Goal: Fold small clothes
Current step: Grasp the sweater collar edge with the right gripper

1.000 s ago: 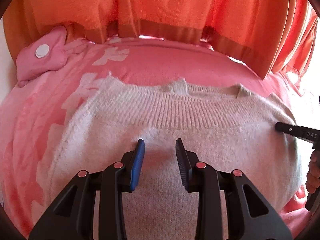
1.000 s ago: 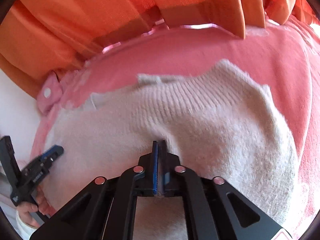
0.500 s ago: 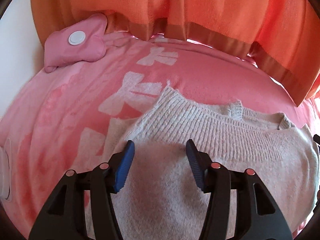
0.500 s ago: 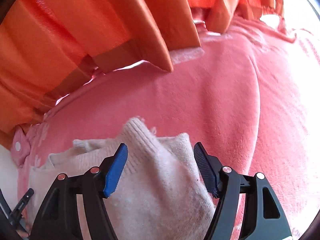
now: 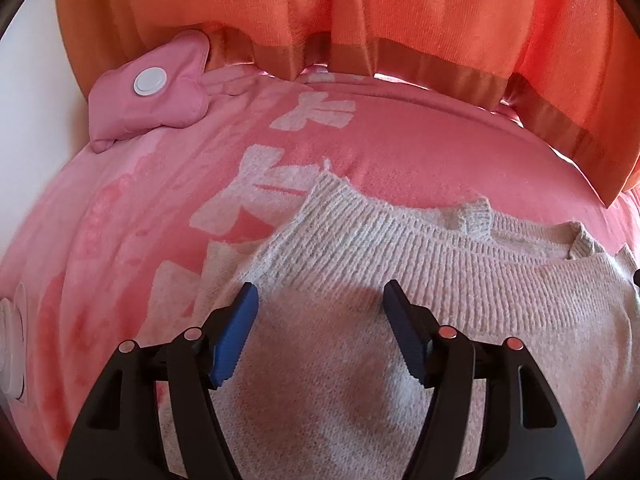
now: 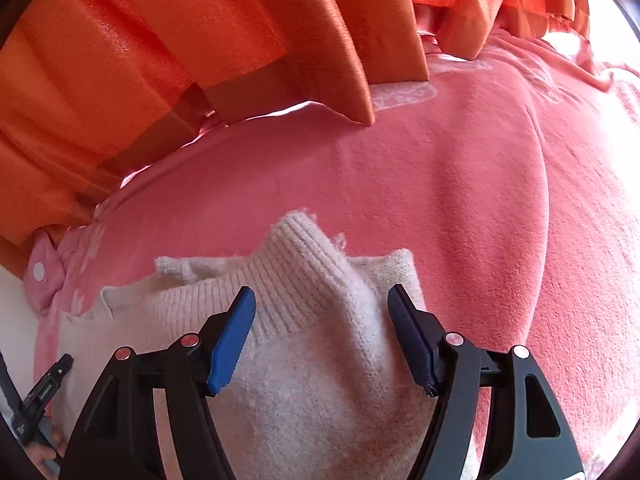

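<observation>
Knitwear on a pink blanket: a small cream sweater [image 5: 400, 320] lies folded on the bow-patterned blanket [image 5: 120, 240] covering what looks like a bed, its ribbed hem turned toward the orange curtain [image 5: 360, 20] that hangs along the blanket's far edge. Over the sweater's left side, the left gripper [image 5: 318, 300] hangs with its jaws opening and nothing pinched between them; the knit lies slack beneath. Over the sweater's right corner, the right gripper [image 6: 322, 304] stands released too, jaws wide either side of a raised peak of ribbing that neither pad presses. A pink pouch with a white snap [image 5: 150, 96] sits well beyond the sweater's left edge, against the curtain. At the lower left margin of the right wrist view, beside the sweater, the other tool's tip and a few fingers [image 6: 44, 456] show, though too little to read.

Judging by the doubled layers and both jaws let go, a fold has just been laid down and the step in hand is the release. The next move likely calls for flattening the bunched right corner, or pinching both near corners evenly for a further fold, with a low approach so the loose knit does not drag.
</observation>
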### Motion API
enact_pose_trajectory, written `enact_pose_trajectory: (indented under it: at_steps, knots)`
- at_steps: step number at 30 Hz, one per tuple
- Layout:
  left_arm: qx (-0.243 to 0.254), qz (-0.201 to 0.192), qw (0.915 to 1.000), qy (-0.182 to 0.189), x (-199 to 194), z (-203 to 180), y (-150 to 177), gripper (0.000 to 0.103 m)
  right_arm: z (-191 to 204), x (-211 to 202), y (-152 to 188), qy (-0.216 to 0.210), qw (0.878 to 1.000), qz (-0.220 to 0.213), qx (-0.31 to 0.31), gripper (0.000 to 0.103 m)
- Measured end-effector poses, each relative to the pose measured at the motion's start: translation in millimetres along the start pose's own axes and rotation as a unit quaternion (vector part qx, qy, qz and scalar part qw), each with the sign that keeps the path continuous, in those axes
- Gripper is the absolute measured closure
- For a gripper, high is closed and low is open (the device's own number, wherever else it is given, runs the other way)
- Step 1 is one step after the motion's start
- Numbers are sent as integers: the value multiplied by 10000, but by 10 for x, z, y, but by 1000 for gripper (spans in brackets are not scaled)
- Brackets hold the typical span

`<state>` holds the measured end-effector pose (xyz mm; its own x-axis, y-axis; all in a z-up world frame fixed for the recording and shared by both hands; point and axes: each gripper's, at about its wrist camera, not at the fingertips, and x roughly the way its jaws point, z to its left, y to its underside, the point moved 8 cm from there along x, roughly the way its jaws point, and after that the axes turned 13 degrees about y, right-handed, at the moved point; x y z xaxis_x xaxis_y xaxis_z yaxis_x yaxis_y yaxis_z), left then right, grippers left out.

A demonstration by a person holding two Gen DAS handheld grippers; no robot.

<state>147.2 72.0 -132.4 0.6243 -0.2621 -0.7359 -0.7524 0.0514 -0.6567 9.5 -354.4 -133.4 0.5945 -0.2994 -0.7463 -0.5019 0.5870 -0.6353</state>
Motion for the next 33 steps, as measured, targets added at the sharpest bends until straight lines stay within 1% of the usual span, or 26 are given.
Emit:
enact_pose_trajectory:
  at_steps: [8,10,13,15,16,18,20,21,22,24,25,26,27,28,29,30,31,32,33]
  knots:
    - [-31,12,10000,-39,11,-1,-9,38,49,2,24,38,10000,-4,-78,36]
    - [-33,12,10000,-30,7,-3,-12,35,69,-2,30,23,10000,-6,-95,36]
    - [-43,15,10000,-19,12,-18,-10,31,120,3,54,58,9998,0,-202,41]
    - [-40,30,10000,-12,27,-26,-13,29,138,-8,54,152,9994,-58,-302,62]
    - [-68,30,10000,13,30,-25,-17,29,150,-19,53,181,9992,-96,-357,66]
    - [-227,11,9996,162,36,-6,-37,29,146,-50,31,198,9989,-189,-385,87]
    - [-485,-33,9981,387,25,34,-57,38,114,-66,11,208,9989,-223,-346,92]
    - [-568,-30,9974,447,27,53,-63,49,92,-63,4,184,9991,-211,-308,95]
    - [-643,-27,9967,495,29,84,-66,62,78,-56,0,173,9992,-196,-299,95]
    - [-688,-44,9958,608,17,117,-79,80,73,-55,1,156,9992,-188,-320,96]
    - [-723,-76,9952,653,1,124,-90,82,75,-65,-5,137,9992,-209,-314,96]
    - [-791,-114,9941,735,-23,134,-104,82,85,-71,-13,111,9992,-217,-319,94]
    - [-869,-141,9928,817,-40,145,-118,82,96,-74,-12,61,9993,-206,-312,86]
    - [-932,-159,9919,847,-44,162,-128,75,102,-73,-8,11,9994,-184,-286,84]
    - [-1059,-164,9908,830,-42,202,-134,62,105,-55,-3,-54,9996,-131,-240,74]
    - [-1191,-199,9892,828,-36,249,-144,44,106,-52,5,-77,9997,-121,-187,62]
    - [-1346,-266,9866,881,-25,298,-161,36,109,-44,10,-105,9998,-115,-144,58]
    - [-1411,-280,9852,929,-13,317,-172,36,123,-30,21,-126,9998,-72,-160,54]
    - [-1407,-262,9850,969,14,319,-182,35,143,-8,39,-88,9997,-43,-241,54]
